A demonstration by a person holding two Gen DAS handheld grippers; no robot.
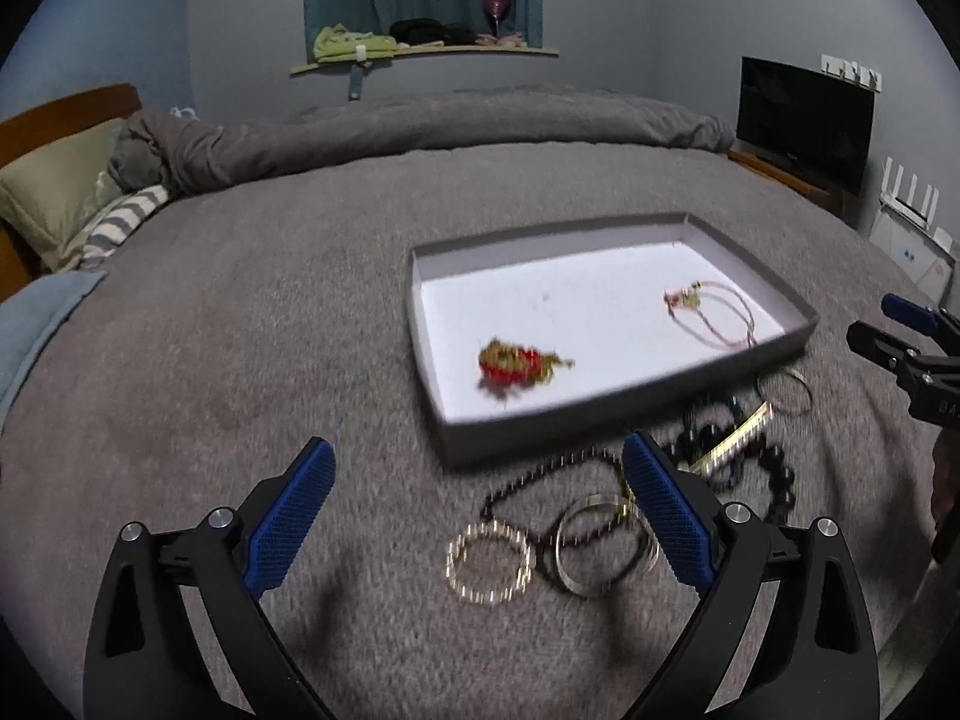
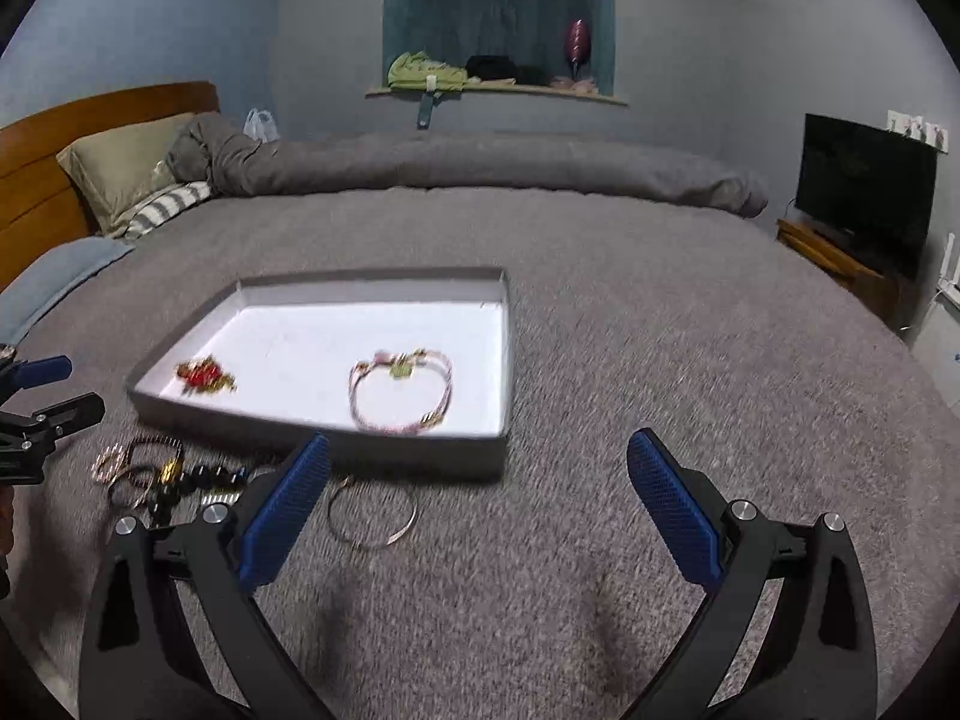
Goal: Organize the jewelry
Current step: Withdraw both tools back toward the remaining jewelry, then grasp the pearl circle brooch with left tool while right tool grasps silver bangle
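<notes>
A shallow grey tray with a white floor (image 1: 606, 294) (image 2: 336, 336) lies on the bed. In it are a red and gold piece (image 1: 519, 365) (image 2: 203, 374) and a pink cord bracelet (image 1: 717, 312) (image 2: 401, 396). In front of the tray lie a gold bangle (image 1: 489, 564), a metal bangle (image 1: 597, 546), a dark bead necklace (image 1: 738, 462) (image 2: 204, 480) and a thin ring bangle (image 1: 783, 390) (image 2: 372, 510). My left gripper (image 1: 477, 513) is open and empty above the bangles. My right gripper (image 2: 480, 504) is open and empty, right of the thin bangle.
The grey blanket (image 1: 240, 360) covers the bed. Pillows (image 1: 54, 204) and a wooden headboard (image 2: 60, 138) are at the far left. A dark screen (image 1: 804, 120) stands on a stand at the right. A window shelf (image 1: 420, 51) holds clothes.
</notes>
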